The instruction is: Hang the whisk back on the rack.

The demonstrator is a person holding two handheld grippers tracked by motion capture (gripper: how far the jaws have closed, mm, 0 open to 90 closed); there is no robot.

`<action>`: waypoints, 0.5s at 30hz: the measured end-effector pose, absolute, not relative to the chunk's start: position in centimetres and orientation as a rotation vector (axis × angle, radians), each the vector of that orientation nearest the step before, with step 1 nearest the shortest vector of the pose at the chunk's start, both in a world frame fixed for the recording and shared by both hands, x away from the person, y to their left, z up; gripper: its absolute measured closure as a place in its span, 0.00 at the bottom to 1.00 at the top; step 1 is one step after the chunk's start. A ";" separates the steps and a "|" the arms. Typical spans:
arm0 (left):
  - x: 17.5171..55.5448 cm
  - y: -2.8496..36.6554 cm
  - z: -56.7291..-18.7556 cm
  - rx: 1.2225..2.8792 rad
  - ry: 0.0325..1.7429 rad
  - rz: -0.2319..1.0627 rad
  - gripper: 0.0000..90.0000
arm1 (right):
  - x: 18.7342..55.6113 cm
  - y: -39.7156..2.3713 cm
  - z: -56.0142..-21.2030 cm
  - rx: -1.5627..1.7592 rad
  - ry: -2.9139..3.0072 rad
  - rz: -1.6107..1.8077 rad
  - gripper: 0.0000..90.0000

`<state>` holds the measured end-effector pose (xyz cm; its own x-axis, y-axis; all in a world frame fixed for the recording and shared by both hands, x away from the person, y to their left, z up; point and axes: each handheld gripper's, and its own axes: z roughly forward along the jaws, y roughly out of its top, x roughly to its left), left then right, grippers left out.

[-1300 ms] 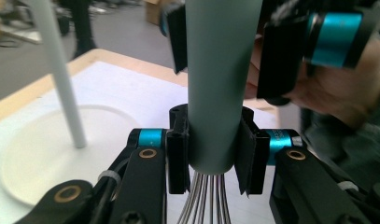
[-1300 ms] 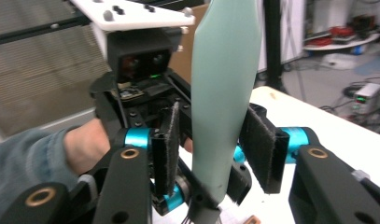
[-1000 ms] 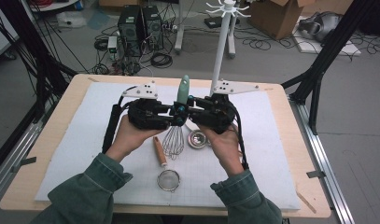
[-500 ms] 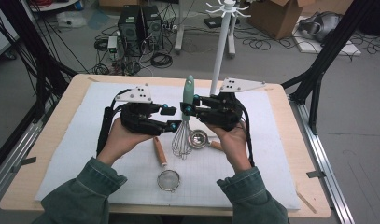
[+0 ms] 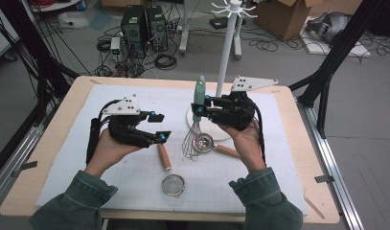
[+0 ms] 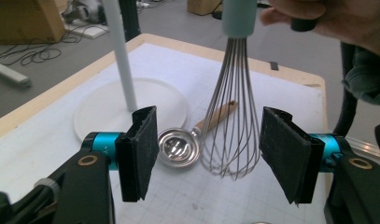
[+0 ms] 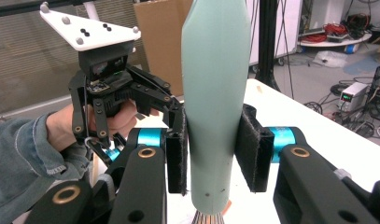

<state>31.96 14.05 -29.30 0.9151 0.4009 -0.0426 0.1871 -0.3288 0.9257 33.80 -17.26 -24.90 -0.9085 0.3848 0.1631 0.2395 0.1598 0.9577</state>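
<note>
While the right hand-held gripper (image 5: pixel 202 106) clamps its pads on the pale green handle of a whisk (image 5: pixel 198 120), holding it upright with the wire loops hanging just above the tabletop (image 5: pixel 53 143), the left hand-held gripper (image 5: pixel 159 128) stands apart to the whisk's left, its jaws released and just now opening, with nothing pressed between them. Seen from the left gripper view, the whisk's wires (image 6: pixel 229 116) hang beyond the open pads (image 6: pixel 141 149). Just behind the whisk stands a white rack (image 5: pixel 226 52) on a round base; a small metal strainer (image 5: pixel 204 142) with a wooden handle lies under the wires. Nearer the person, below the left hand-held gripper, lies a second strainer (image 5: pixel 172 184). A white mat (image 5: pixel 87 167) covers the wooden tabletop; beyond it the floor holds cables, computer towers (image 5: pixel 142 21) and cardboard boxes (image 5: pixel 279 14). Both forearms in green sleeves reach forward, hands wrapped round the gripper bodies.
</note>
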 end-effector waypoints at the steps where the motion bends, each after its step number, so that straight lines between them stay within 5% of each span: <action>1: 31.9 14.3 -29.4 1.909 0.435 0.232 0.41 | 33.9 -17.4 -24.8 0.621 2.299 1.862 0.75; 15: 31.0 17.7 -31.7 1.934 0.460 0.292 0.37 | 35.9 -18.6 -22.8 0.588 2.350 1.791 0.75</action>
<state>30.98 17.70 -31.75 0.8952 0.4456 -0.0085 0.1829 -0.3500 0.9187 35.91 -18.61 -22.78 -0.9160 0.3793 0.1310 0.2269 0.2202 0.9487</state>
